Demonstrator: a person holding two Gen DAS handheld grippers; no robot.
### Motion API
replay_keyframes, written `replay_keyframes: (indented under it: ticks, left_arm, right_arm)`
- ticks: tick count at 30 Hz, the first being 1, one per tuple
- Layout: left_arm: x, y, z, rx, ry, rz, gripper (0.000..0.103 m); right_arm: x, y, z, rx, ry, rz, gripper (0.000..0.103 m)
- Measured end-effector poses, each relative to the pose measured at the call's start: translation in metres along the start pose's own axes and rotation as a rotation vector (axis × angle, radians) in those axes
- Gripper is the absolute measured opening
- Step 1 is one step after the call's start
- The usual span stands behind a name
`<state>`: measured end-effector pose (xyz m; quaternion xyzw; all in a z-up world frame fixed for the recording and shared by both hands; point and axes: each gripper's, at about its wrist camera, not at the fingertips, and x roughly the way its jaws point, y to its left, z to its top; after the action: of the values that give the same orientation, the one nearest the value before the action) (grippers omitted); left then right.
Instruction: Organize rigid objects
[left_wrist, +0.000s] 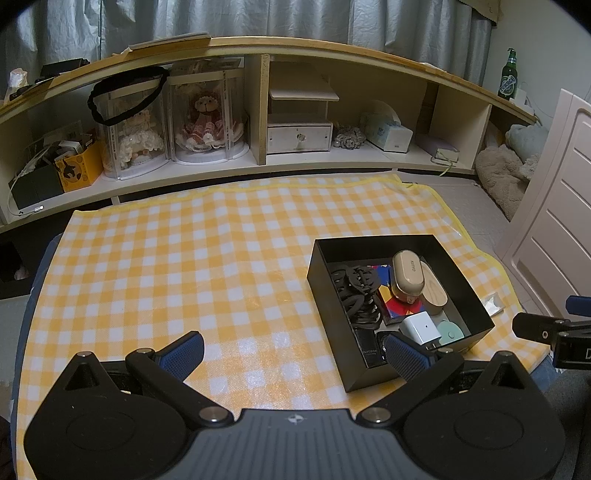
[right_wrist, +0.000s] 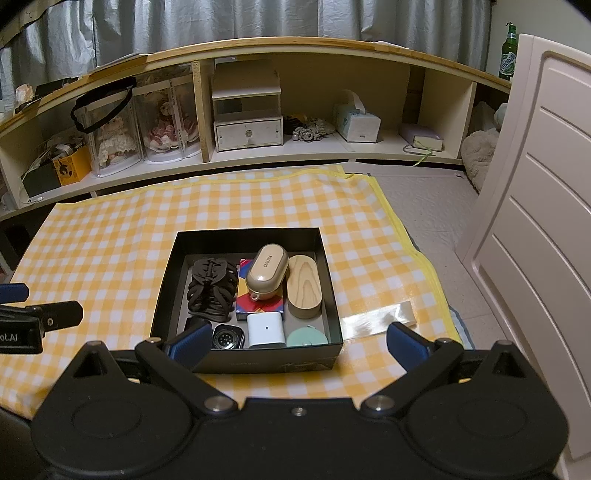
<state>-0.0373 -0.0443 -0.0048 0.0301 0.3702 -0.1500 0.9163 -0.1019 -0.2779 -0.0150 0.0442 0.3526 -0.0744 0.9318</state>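
Judging from how things lie, we are at or near the end of the sorting. Every small rigid thing we can find sits inside the black box (right_wrist: 246, 236), which rests on the yellow checked cloth (right_wrist: 110, 236) toward the right edge of the tabletop. Inside it we see the black hair clip (right_wrist: 212, 291) at the left, the colourful card box (right_wrist: 258, 308) in the middle with the beige earbud case (right_wrist: 266, 273) lying on top of it, and the wooden oval case (right_wrist: 303, 288) along the right wall. Along the near wall sit the smartwatch (right_wrist: 228, 338), the white charger (right_wrist: 265, 329) and the mint round disc (right_wrist: 306, 336); a dark item in the near left corner is too hidden to name.

Our left hand-held gripper (left_wrist: 295, 349) has its jaws spread wide and carries nothing, poised over bare cloth with its right pad over the box's near corner. Our right hand-held gripper (right_wrist: 295, 343) is likewise spread wide and empty, just in front of the box's near wall.

Outside the box we find only a shiny strip of tape (right_wrist: 376, 317) stuck flat on the cloth by the right edge. We judge that little remains beyond perhaps squaring the box or drawing back.
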Motion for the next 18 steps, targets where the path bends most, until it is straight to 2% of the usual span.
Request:
replay_keyframes:
  ticks: [18]
  left_arm:
    - [-0.0005, -0.0002, 0.0, 0.002, -0.001, 0.001, 0.103]
  right_arm:
    - [-0.0003, 0.0013, -0.0004, -0.002, 0.002, 0.001, 0.102]
